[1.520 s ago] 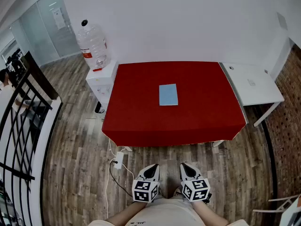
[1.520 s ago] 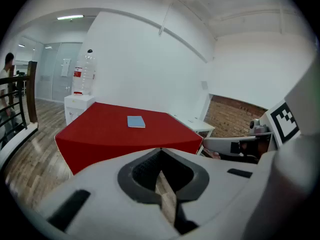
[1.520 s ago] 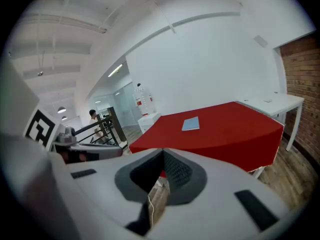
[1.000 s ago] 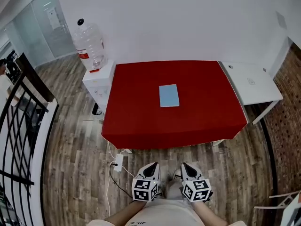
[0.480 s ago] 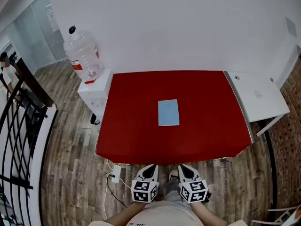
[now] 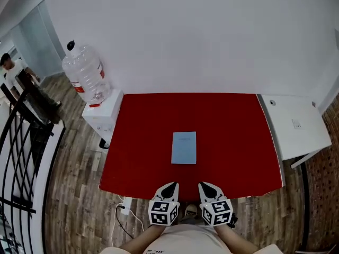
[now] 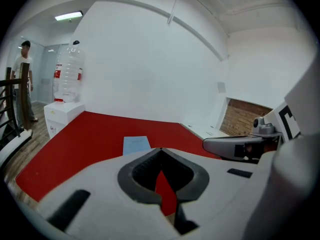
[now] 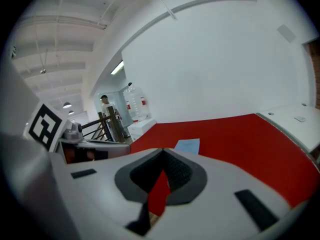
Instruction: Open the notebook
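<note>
A closed light-blue notebook [image 6: 184, 147] lies flat in the middle of the red table [image 6: 137, 142]. It also shows ahead in the left gripper view as the notebook [image 7: 136, 145] and in the right gripper view as the notebook [image 8: 188, 145]. My left gripper [image 6: 170, 186] and right gripper [image 6: 205, 186] hover side by side at the table's near edge, short of the notebook. Both are shut with nothing held: the left gripper [image 7: 160, 151] and the right gripper [image 8: 162, 151] show tips meeting.
A white water dispenser [image 6: 100, 112] with a big clear bottle [image 6: 83, 73] stands left of the table. A white side table [image 6: 296, 126] adjoins on the right. A black railing [image 6: 21, 157] runs at far left, a person [image 6: 13, 67] behind it. A cable and plug [image 6: 124, 208] lie on the floor.
Both grippers have come forward from over the wood floor up to the table's near edge. The table and notebook now sit closer and lower in the head view.
</note>
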Available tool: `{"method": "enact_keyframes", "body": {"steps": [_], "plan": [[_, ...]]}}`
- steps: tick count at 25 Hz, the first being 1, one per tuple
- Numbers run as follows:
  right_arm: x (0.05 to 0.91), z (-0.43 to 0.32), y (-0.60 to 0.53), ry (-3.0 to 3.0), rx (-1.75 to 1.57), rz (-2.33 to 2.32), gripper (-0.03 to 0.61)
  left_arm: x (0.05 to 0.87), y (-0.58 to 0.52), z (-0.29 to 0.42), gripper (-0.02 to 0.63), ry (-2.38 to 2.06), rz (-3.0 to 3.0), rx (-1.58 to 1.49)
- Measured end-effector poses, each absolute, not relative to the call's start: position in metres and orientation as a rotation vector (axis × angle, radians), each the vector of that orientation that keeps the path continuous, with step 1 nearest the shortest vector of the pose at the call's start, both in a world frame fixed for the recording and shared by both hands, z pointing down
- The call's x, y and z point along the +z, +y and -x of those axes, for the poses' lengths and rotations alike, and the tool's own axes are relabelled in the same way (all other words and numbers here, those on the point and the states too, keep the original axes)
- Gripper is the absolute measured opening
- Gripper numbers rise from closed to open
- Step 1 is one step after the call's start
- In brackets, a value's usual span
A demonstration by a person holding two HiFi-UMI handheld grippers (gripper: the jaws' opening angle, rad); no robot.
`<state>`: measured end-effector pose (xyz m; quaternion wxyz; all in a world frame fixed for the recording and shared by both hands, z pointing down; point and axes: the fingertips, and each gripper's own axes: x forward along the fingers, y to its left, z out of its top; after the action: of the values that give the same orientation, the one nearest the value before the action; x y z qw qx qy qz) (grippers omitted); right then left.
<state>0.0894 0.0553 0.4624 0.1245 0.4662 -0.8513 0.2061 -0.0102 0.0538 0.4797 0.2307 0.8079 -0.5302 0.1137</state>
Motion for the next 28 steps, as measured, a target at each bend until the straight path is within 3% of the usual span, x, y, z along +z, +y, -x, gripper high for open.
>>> {"method": "enact_keyframes", "body": {"steps": [28], "plan": [[0.468, -0.086, -0.035, -2.434, 0.717, -1.419, 0.006, 0.483, -0.04, 0.017, 0.006, -1.389, -2.217, 0.372]]}}
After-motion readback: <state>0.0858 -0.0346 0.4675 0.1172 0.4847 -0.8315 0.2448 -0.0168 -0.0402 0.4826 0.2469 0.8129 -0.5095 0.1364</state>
